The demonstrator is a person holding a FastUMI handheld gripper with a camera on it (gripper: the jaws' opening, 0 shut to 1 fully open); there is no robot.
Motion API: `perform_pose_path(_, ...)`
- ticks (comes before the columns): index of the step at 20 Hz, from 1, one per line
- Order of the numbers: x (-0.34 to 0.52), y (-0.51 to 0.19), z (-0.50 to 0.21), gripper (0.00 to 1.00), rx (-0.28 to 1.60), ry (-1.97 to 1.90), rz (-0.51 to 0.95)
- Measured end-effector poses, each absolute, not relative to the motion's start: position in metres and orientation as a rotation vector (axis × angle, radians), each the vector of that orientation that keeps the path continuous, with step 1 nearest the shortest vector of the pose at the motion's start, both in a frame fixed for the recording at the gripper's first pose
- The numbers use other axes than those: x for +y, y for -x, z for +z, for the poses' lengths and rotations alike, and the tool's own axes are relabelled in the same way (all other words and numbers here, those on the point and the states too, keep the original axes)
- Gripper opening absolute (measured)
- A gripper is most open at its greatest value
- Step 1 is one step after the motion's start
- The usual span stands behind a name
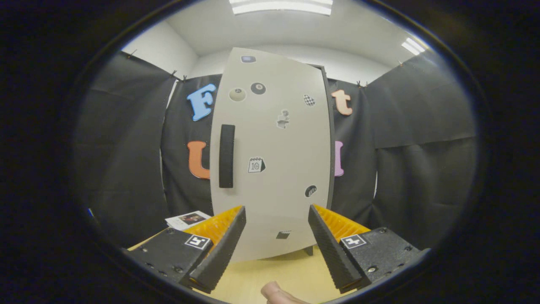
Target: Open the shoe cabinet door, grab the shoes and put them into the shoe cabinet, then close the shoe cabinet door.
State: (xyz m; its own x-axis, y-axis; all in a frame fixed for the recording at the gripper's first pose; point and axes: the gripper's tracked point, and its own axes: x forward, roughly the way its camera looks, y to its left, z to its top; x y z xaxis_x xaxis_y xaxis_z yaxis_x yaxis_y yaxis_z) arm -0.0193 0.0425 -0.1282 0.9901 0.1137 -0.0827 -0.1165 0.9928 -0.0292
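Observation:
The shoe cabinet point(274, 169) stands upright straight ahead of my fingers on a wooden table. Its pale door point(278, 143) is closed and carries several small stickers. A long dark vertical handle point(226, 156) sits on the door's left side, above and beyond my left finger. My gripper point(276, 213) is open, the two fingers spread wide with nothing between them, a short way in front of the door's lower part. No shoes appear in this view.
The light wooden tabletop point(278, 270) runs under the cabinet. A printed paper card point(187, 219) lies on the table left of the cabinet, behind my left finger. A person's fingertip point(276, 293) shows below the fingers. Black cloth walls surround the booth.

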Motion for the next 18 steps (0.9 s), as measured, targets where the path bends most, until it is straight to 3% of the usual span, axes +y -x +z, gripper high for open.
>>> perform_pose_path(9,0.075,0.109,-0.134,0.97,0.039,0.071,0.251)
perform_pose_path(18,0.03,0.125,-0.132,0.98,0.015,0.062,0.172)
